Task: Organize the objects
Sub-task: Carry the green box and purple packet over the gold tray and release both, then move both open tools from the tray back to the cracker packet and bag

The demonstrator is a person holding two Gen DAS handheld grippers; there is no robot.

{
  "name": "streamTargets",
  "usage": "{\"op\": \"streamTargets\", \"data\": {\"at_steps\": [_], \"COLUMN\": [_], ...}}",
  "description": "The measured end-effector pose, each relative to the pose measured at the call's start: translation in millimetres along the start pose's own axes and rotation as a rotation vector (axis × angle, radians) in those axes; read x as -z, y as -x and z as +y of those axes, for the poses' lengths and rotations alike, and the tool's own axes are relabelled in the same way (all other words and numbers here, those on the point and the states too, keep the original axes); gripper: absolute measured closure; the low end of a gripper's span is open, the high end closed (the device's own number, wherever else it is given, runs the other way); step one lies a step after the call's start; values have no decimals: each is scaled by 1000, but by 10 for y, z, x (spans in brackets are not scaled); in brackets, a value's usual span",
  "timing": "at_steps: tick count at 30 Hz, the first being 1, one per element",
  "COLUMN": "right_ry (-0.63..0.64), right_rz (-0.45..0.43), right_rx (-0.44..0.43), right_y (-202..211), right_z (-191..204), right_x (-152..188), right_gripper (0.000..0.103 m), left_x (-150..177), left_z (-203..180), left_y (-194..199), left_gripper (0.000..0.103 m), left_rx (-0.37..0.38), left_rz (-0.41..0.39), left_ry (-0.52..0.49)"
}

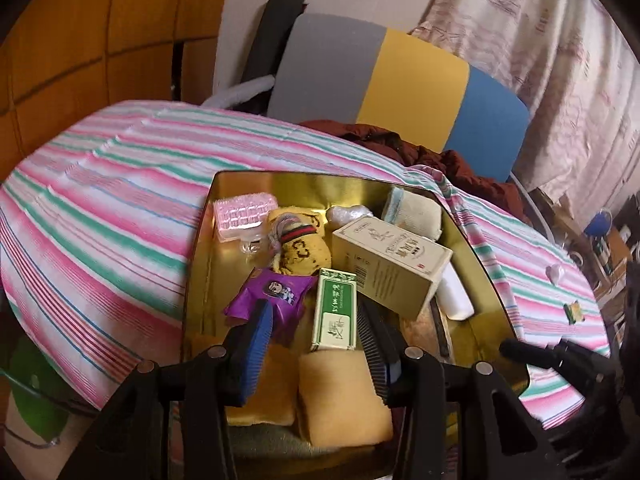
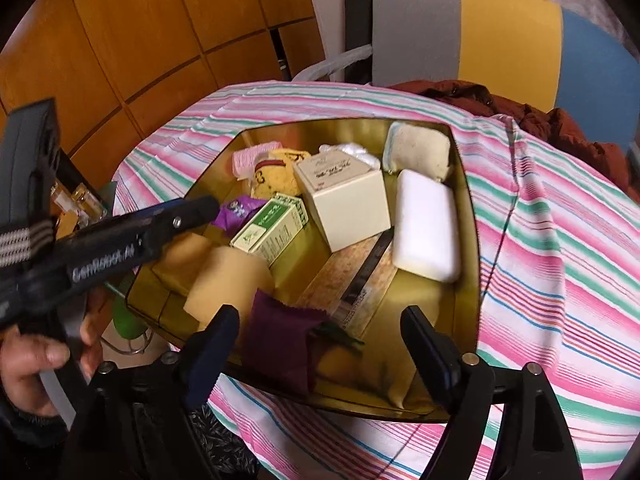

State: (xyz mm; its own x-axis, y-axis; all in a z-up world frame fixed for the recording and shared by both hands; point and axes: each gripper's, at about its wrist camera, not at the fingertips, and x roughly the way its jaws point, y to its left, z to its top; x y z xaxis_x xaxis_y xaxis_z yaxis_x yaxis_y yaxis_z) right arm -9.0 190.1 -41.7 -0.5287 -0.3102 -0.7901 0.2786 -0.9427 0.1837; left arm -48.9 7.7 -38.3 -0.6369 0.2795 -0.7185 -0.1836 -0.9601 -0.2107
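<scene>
Here both grippers' fingers, left (image 1: pixel 316 344) and right (image 2: pixel 320 332), spread apart above the gold tin's (image 2: pixel 466 200) near rim

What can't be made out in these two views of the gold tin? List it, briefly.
- Left wrist view: the near part of the gold tin is hidden behind the left gripper.
- Both views: print on the green box and the cream box is too blurred to read.
- Right wrist view: the purple packet is mostly covered by the left gripper's finger.
- Left wrist view: two small things on the striped cloth at right are too small to name.
</scene>
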Motion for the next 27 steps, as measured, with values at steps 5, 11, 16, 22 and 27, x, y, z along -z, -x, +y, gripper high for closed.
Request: {"op": "streamTargets", "data": {"at_steps": [5,11,16,22,27], "right_ry": [2,-16,-53,-118,-201], "right_rz": [-38,-67,-64,-58,-46], "right_rx": [38,132,228,310,375], "right_y": [160,358,481,628,741], "right_z": [-8,-210,-479,-893,-1316], "right_x": [-39,-94,-84,-43,-5], "right_gripper": [12,7,5,3,3], "left_x": [6,54,85,110,119], "left_z": [-160,-366,-497,-714,-929], "left_y": [94,170,171,143,134], "left_gripper": [59,59,59,59,59], "left_rx": [1,7,20,41,65], "left_rz": [-20,-34,-29,-11,-3], "left_ry": [-57,-128,-164,-226,-284]}}
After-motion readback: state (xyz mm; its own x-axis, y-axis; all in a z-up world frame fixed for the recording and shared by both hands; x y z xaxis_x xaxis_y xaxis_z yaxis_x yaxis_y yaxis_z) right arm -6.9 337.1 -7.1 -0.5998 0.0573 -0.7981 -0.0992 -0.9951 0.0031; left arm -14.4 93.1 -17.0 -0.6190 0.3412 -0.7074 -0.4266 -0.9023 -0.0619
